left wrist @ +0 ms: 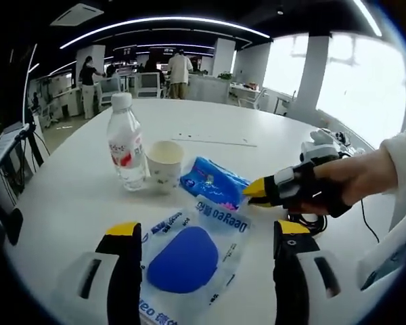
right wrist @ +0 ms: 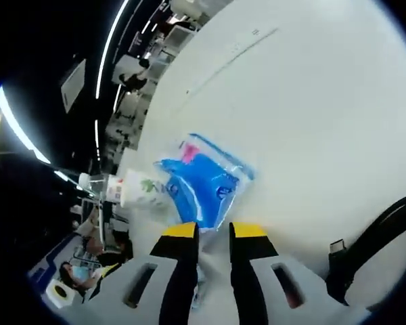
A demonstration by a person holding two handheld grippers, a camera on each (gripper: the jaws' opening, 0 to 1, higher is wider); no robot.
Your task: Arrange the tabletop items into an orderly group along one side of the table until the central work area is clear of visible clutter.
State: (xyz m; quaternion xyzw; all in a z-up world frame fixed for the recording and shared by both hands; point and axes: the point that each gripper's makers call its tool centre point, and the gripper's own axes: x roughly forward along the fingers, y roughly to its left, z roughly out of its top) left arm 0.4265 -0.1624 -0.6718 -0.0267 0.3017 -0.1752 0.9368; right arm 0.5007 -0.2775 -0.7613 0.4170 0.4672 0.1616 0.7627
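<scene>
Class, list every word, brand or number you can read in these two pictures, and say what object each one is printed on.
"Deegeo": blue print on the clear plastic packet with a blue round pad, between the left gripper's fingers.
Clear plastic water bottle: red and white label, too blurred to read.
White paper cup: green pattern, no legible words.
Small blue plastic packet: print too small to read.

1. Left gripper view: water bottle (left wrist: 126, 142) stands upright on the round table (left wrist: 68, 196), paper cup (left wrist: 165, 164) just right of it.
2. Tissue pack (left wrist: 213, 181) lies right of the cup, touching or nearly so.
3. Clear packet (left wrist: 189, 254) lies flat nearer the camera, between the left gripper's (left wrist: 206, 233) jaws.
4. Right gripper (left wrist: 257, 192) sits at the tissue pack's right edge.
5. Cable (right wrist: 375, 247) lies on the table right of the right gripper.
</scene>
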